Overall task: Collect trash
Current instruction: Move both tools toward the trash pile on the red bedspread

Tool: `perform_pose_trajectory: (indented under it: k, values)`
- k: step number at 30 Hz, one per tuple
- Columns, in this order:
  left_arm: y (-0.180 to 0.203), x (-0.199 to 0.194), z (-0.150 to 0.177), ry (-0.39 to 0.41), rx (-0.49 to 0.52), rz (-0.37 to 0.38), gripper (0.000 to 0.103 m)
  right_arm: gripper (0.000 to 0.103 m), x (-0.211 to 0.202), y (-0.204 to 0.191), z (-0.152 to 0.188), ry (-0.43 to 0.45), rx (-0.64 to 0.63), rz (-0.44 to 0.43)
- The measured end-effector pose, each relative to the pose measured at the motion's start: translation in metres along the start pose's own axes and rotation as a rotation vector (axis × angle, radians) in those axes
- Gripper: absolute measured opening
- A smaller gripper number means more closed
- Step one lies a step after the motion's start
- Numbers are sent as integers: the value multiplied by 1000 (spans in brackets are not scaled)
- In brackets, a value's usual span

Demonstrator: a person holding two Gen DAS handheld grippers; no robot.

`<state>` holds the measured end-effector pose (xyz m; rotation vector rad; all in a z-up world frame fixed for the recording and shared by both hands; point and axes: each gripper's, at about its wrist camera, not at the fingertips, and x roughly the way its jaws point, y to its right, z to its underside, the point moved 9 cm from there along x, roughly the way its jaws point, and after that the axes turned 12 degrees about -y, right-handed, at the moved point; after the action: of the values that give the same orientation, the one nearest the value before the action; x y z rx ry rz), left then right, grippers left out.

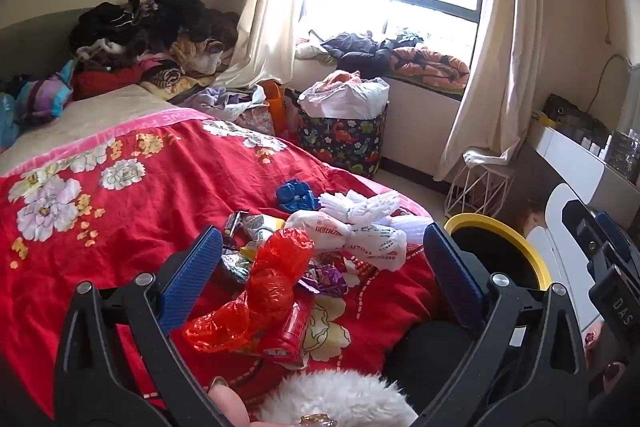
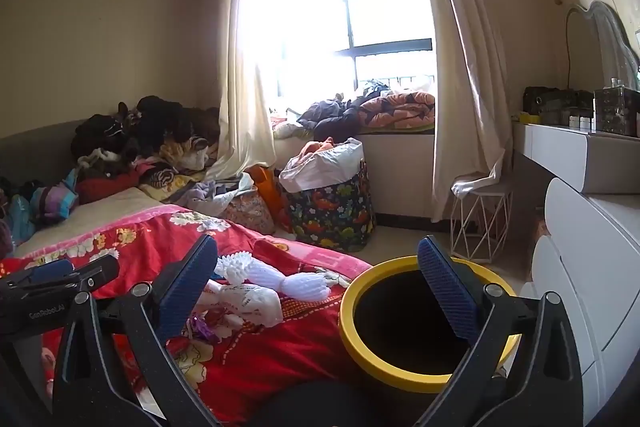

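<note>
Trash point(image 1: 320, 259) lies heaped on the red floral bedspread point(image 1: 120, 227) near the bed's edge, the red plastic bag point(image 1: 256, 299) between the wide-open left tool point(image 1: 324, 259). Right tool point(image 2: 320, 291), empty and spread, hovers beside the yellow-rimmed bin point(image 2: 352, 339).

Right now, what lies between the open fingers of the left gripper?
In the left wrist view, a crumpled red plastic bag lies on the red floral bedcover between the fingers of the left gripper, untouched.

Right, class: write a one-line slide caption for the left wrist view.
Open left gripper hovers over crumpled plastic bags on a red floral bedspread, yellow-rimmed bin alongside.
</note>
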<state>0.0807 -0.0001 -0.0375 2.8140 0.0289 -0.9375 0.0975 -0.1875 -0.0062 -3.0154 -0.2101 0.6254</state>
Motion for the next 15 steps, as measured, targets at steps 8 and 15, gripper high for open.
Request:
perform_pose_trajectory:
  k: [8, 15]
  values:
    - [3, 0, 1, -14, 5, 6, 92, 97, -1, -1, 0, 7, -7, 0]
    - [-1, 0, 1, -10, 2, 2, 92, 97, 1, 2, 2, 0, -1, -6]
